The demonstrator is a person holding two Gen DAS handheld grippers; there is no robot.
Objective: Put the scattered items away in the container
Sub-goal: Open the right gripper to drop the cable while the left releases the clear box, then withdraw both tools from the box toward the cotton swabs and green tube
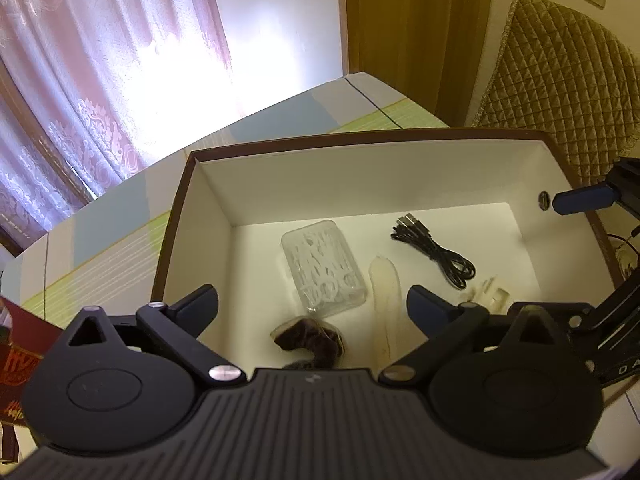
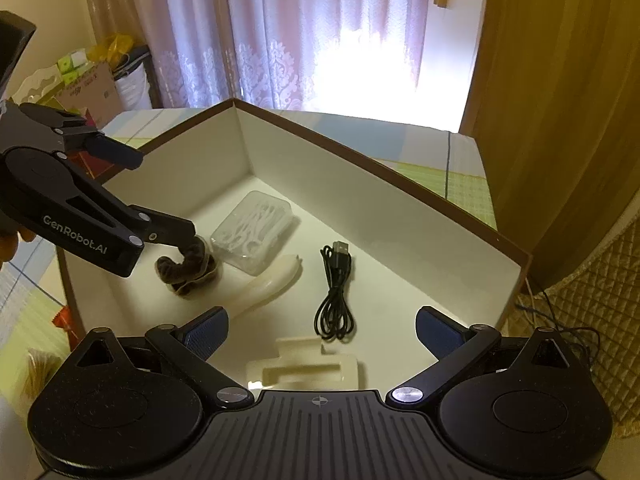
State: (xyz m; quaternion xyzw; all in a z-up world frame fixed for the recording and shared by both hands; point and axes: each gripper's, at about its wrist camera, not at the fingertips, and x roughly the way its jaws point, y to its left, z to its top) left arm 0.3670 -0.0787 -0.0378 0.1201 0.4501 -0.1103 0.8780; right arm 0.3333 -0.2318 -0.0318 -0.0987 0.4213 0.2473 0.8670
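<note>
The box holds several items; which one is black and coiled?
The USB cable, a thin black loop with a plug at its end. The other items in the box are clear, cream or brown, and none is a cord.

The box [image 2: 400, 216] is open on top. Its floor is bare at 3 o'clock of the cable [image 2: 335, 292]; the clear case [image 2: 254, 234] and scrunchie [image 2: 188, 272] crowd 9 o'clock.
</note>
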